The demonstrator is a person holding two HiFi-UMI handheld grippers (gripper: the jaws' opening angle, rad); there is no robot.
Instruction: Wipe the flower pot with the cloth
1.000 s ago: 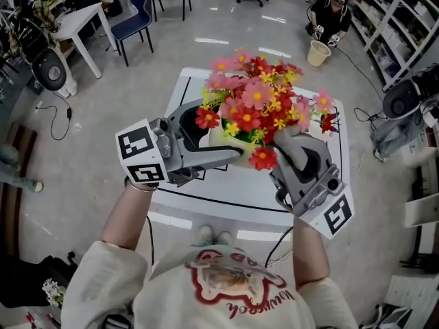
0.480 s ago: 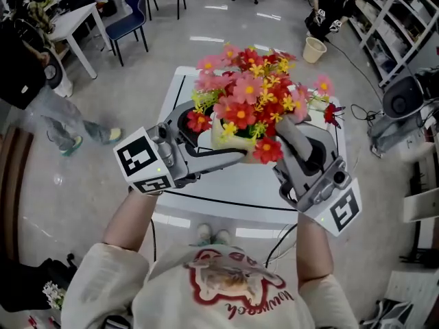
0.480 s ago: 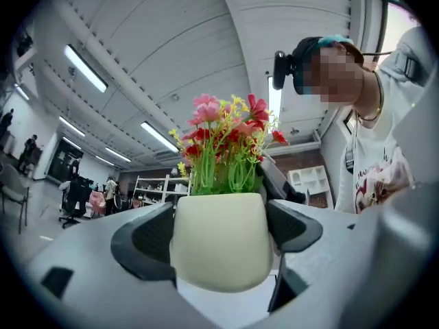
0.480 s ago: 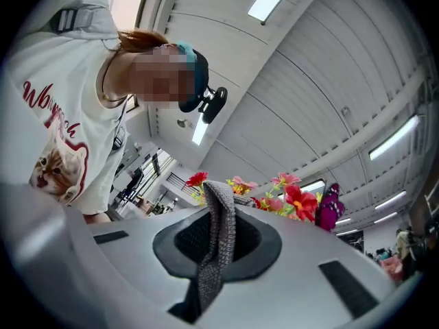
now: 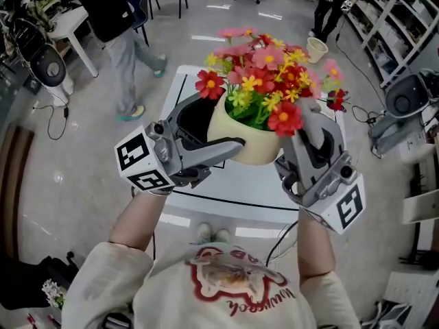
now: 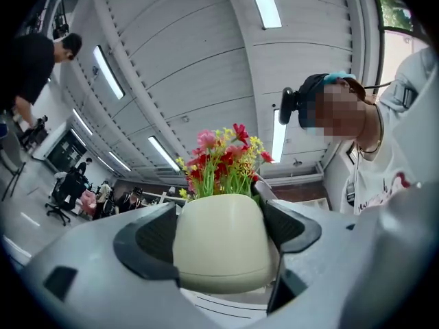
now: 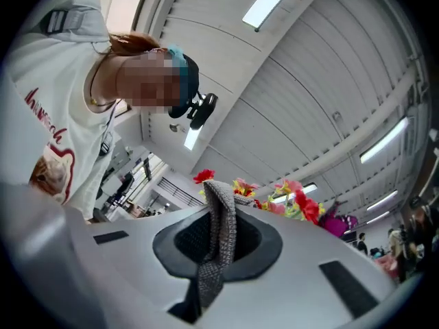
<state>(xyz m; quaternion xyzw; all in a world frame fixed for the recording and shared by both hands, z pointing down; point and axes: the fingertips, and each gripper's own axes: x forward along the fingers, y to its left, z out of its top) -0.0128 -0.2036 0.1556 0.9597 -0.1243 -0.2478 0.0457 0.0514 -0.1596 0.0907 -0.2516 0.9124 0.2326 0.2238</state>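
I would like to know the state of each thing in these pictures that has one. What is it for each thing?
left tool: shut on the flower pot.
right tool: shut on the cloth.
flower pot: held in the air between the left tool's jaws.
flowers: standing in the flower pot.
cloth: bunched, sticking out past the right tool's jaws.

The left gripper (image 5: pixel 223 125) and right gripper (image 5: pixel 310 125) rose nearer the head camera, and the flower pot (image 5: pixel 250 141) tipped, baring more of its cream wall. The left jaws had just closed a little, with the pot between them. A person in black (image 5: pixel 113 19) walked up beside the table (image 5: pixel 226 190).
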